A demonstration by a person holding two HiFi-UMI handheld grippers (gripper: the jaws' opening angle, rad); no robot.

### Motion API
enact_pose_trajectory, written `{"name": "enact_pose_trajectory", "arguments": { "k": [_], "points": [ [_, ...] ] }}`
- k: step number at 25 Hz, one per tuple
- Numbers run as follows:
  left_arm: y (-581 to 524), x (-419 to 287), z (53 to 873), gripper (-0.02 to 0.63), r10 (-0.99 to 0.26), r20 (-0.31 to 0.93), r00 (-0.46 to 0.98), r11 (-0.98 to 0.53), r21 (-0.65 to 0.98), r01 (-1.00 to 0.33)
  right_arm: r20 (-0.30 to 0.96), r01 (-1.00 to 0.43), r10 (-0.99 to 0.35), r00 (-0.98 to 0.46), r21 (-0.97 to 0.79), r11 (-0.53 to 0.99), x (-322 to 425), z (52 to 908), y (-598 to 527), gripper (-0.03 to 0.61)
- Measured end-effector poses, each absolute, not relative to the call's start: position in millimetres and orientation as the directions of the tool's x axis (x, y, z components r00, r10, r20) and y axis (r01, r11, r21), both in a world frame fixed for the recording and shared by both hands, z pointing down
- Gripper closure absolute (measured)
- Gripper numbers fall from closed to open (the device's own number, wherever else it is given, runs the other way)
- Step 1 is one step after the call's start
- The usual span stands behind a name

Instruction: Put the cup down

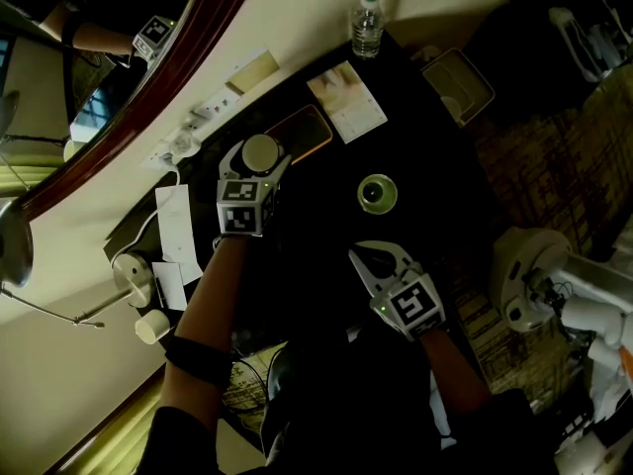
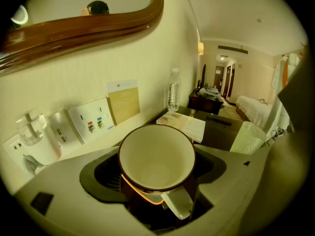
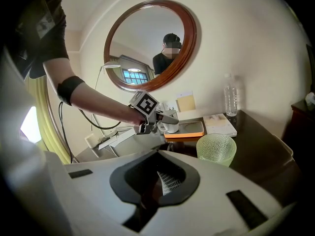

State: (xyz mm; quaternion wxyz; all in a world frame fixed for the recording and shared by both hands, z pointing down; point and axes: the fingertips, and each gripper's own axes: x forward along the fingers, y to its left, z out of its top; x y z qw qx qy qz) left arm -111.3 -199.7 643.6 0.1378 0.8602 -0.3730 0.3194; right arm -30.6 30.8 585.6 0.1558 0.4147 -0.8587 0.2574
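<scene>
A white cup (image 2: 156, 159) with a dark rim stands upright on an orange-edged tray (image 1: 309, 132), its handle turned toward the left gripper view's camera. My left gripper (image 1: 259, 163) has a jaw on each side of the cup and is shut on it. From the right gripper view, the cup (image 3: 172, 127) rests on the tray's (image 3: 191, 130) left end with the left gripper (image 3: 166, 117) around it. My right gripper (image 1: 364, 257) hovers over the dark table, shut and empty, near a green glass (image 1: 377, 193).
A water bottle (image 1: 367, 25) and a booklet (image 1: 346, 100) sit at the table's far side, and a pale basket (image 1: 458, 85) is at its right edge. Wall sockets (image 2: 91, 122) and a round mirror (image 3: 150, 45) are behind. A lamp base and cables (image 1: 134, 275) lie at left.
</scene>
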Motion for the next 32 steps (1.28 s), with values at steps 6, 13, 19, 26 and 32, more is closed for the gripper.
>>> {"name": "enact_pose_trajectory", "arguments": {
  "k": [6, 13, 19, 26, 32],
  "points": [
    [-175.6, -103.8, 616.4, 0.218, -0.548, 0.639, 0.54, -0.704, -0.003, -0.711, 0.471, -0.77, -0.616, -0.631, -0.287, 0.57, -28.2, 575.7, 31.4, 0.565],
    [-139.0, -103.0, 591.4, 0.218, -0.572, 0.617, 0.541, -0.696, -0.015, -0.718, 0.482, -0.72, -0.556, -0.677, -0.274, 0.638, -22.2, 554.2, 24.7, 0.565],
    [-102.6, -97.9, 579.7, 0.218, -0.6, 0.606, 0.522, -0.664, -0.015, -0.747, 0.491, -0.667, -0.505, -0.71, -0.241, 0.705, -8.2, 536.8, 16.2, 0.565],
    [-69.5, -95.7, 585.0, 0.218, -0.64, 0.611, 0.466, -0.596, -0.012, -0.803, 0.51, -0.603, -0.438, -0.74, -0.214, 0.769, 6.7, 530.4, 7.8, 0.565],
    [-42.8, -92.8, 604.0, 0.218, -0.65, 0.635, 0.418, -0.543, -0.002, -0.84, 0.507, -0.543, -0.382, -0.772, -0.214, 0.812, 13.2, 527.0, -0.2, 0.565]
  ]
}}
